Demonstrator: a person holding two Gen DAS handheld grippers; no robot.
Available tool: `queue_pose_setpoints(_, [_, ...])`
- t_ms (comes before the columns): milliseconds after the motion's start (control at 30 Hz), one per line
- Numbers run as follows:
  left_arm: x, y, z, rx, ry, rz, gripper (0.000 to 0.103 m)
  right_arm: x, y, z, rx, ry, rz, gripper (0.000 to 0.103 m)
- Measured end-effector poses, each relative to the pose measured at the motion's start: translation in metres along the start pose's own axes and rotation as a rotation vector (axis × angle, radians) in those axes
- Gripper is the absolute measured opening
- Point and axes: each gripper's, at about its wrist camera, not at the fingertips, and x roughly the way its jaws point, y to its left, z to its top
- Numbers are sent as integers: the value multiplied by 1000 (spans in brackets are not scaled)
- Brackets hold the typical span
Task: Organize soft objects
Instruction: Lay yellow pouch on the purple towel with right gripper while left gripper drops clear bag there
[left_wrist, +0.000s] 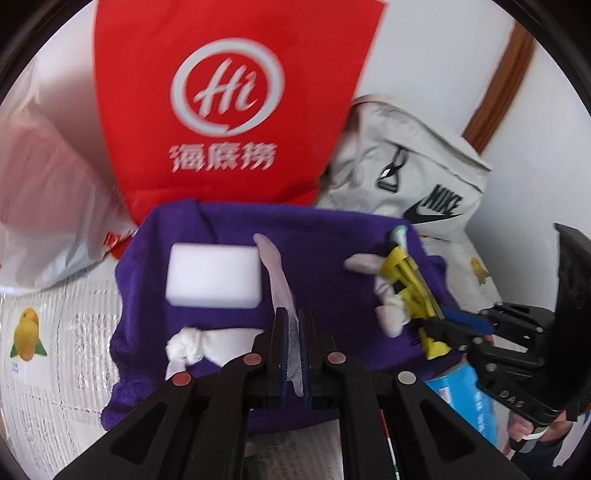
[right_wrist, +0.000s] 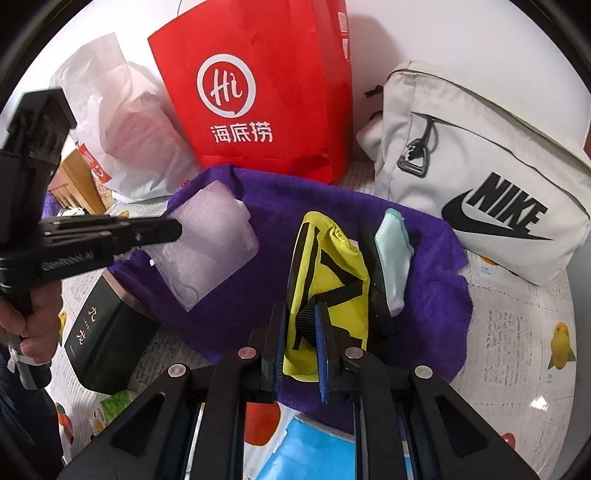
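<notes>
A purple towel (left_wrist: 332, 236) lies spread on the table. On it sit a white sponge block (left_wrist: 214, 275) and a knotted white cloth (left_wrist: 188, 345). My left gripper (left_wrist: 293, 317) is shut on a thin translucent bubble-wrap sheet (left_wrist: 277, 273), which I see edge-on here and broadside (right_wrist: 207, 247) in the right wrist view. My right gripper (right_wrist: 301, 325) is shut on a yellow mesh pouch (right_wrist: 332, 273) with black straps, held over the towel's right part. A white and pale-teal sock (right_wrist: 393, 266) is right beside the pouch. I cannot tell whether it hangs with the pouch or lies on the towel.
Behind the towel stand a red paper bag (right_wrist: 266, 92), a white plastic bag (right_wrist: 125, 122) and a pale Nike bag (right_wrist: 480, 177). A black box (right_wrist: 107, 339) sits at the towel's left, a blue packet (right_wrist: 306, 450) near the front. A person's hand (right_wrist: 33, 332) grips the left tool.
</notes>
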Motion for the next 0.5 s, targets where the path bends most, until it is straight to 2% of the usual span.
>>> queue_pose_setpoints(233, [13,18,-1,-31,35,31,7,12,6,7,-18,25,0,15])
queue_pose_setpoints(400, [13,24,-2,-39,36,44,8,18,9,11,-21,36,13,19])
queue_pose_setpoints(467, [12,24,-2,-38,40,57,26,19,9,11,-12,37,21,21])
queue_pose_setpoints(500, [11,24,-3,-37,39,72,32,20,9,12,-9,38,24,23])
